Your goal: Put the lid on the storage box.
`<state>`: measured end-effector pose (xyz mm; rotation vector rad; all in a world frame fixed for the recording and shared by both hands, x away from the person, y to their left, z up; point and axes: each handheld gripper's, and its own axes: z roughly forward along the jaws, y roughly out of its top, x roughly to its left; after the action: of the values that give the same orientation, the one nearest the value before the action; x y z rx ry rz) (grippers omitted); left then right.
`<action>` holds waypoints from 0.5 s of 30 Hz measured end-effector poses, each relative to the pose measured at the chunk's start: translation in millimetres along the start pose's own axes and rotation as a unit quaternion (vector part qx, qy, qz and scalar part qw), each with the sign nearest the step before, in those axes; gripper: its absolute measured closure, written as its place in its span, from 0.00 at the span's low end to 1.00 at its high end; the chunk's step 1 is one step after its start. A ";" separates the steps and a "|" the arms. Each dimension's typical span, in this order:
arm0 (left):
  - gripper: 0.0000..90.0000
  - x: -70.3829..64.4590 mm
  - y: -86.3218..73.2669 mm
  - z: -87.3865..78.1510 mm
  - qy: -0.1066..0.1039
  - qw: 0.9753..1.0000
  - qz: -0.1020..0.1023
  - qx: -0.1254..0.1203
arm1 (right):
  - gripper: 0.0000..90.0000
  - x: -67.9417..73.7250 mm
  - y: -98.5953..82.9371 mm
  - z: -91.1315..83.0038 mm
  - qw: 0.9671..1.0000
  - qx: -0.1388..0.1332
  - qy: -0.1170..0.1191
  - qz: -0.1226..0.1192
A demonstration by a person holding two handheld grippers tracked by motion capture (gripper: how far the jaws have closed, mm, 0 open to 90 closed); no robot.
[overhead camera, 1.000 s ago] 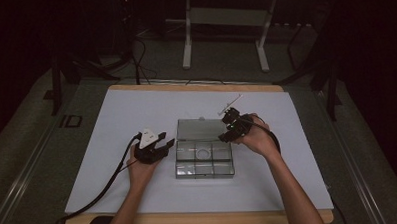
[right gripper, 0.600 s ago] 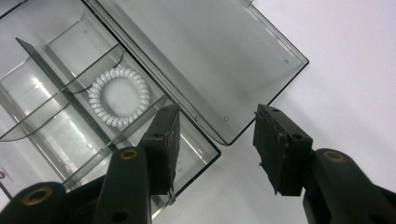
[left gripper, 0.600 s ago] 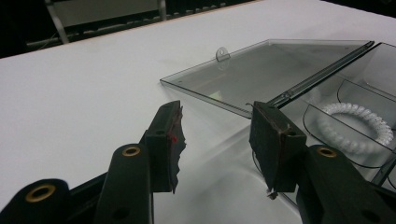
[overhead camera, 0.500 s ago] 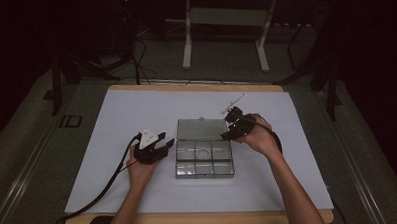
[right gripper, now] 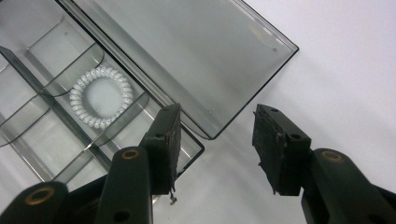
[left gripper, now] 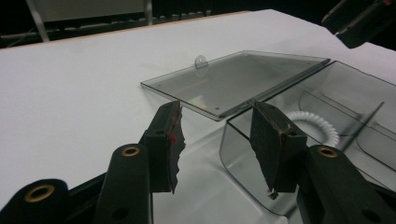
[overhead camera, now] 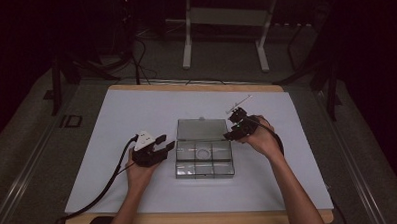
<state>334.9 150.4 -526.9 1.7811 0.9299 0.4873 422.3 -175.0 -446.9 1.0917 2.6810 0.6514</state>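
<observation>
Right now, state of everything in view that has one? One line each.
Clear organiser box: open, upright on the table.
Box lid: folded back flat behind the box.
White coil hair tie: lying in a middle compartment.
Left hand-held gripper: open, jaws astride the box's corner wall.
Right hand-held gripper: open, empty, above the lid's corner.

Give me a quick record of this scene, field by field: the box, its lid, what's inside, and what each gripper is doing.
Box: clear compartment box on the white table cover
Lid: lid open, laid flat behind the box
Contents: white spiral hair tie in a middle compartment; other compartments look empty
Left gripper: left gripper open, at the box's left corner, holding nothing
Right gripper: right gripper open, above the lid's right corner, holding nothing
</observation>
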 end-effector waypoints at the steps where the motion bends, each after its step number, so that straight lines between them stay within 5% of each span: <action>1: 0.60 -1.4 -0.2 -0.6 -0.001 1.000 -0.001 -0.001 | 0.58 -0.8 -0.7 0.1 1.000 0.000 0.000 0.002; 15: 0.58 -17.9 -2.3 -7.2 -0.033 0.999 0.003 0.003 | 0.58 -7.7 -6.0 7.6 1.000 -0.007 0.006 0.020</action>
<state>317.9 141.2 -524.5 1.7953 0.8812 0.4264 426.6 -181.7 -456.4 1.1448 2.6662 0.6843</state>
